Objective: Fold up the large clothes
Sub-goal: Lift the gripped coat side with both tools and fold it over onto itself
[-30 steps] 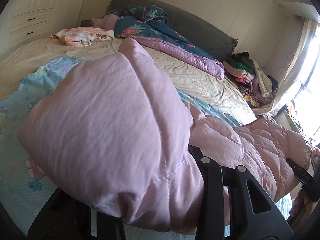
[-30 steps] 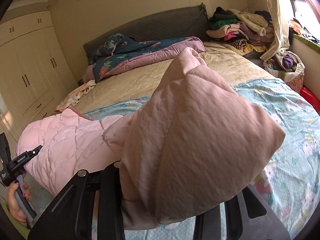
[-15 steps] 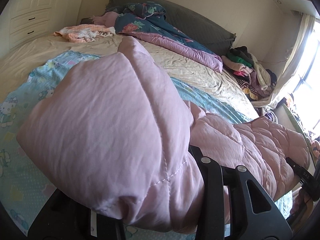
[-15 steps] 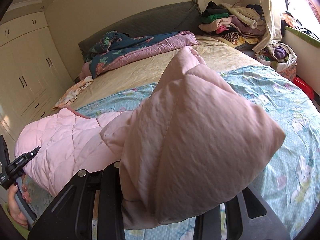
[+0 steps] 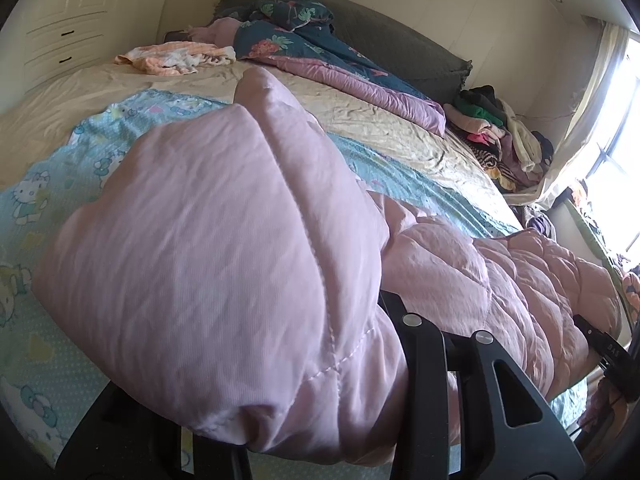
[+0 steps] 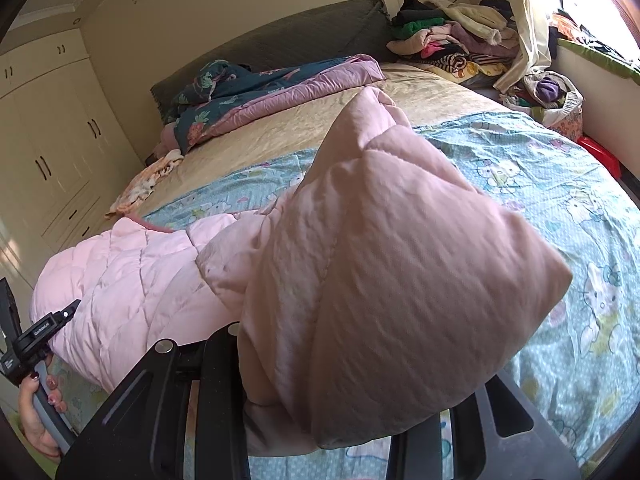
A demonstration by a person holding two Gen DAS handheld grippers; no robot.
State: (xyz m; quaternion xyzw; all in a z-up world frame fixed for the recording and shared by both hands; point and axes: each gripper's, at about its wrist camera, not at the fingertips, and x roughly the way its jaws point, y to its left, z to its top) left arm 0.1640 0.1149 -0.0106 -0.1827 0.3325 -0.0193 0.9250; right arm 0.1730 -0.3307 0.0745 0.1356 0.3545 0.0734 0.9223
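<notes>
Item: pink quilted puffer coat (image 5: 224,248), large, padded, diamond-stitched. Held up above the foot of the bed, spanning from one tool to the other; each end bulges over a tool's jaws and fills most of that camera's view, while the middle stretch (image 6: 132,272) sags between them.

Left gripper (image 5: 320,412), black two-finger tongs: jaws clamped on one bunched end of the coat, fabric spilling over both fingers. In the right wrist view its body appears at the far left, gripped by a hand (image 6: 38,420) with dark red nails.

Right gripper (image 6: 352,416), black two-finger tongs: jaws clamped on the other bunched end (image 6: 400,280) of the coat. Its body (image 5: 608,356) shows at the right edge of the left wrist view.

Surroundings:
- Light blue cartoon-print sheet (image 6: 560,184), spread over the near half of the bed, below the coat.
- Beige wrinkled bedspread (image 5: 380,116), covering the far half.
- Dark teal floral quilt with mauve lining (image 5: 320,56), heaped along the head of the bed.
- Grey padded headboard (image 6: 304,36), against the wall.
- Peach and white crumpled garment (image 5: 176,56), on the bed near the wardrobe side.
- Mixed pile of clothes (image 6: 452,40), at the bed's window-side corner.
- Cream built-in wardrobe with dark handles (image 6: 52,140).
- Pale curtain (image 6: 524,20), beside the bright window.
</notes>
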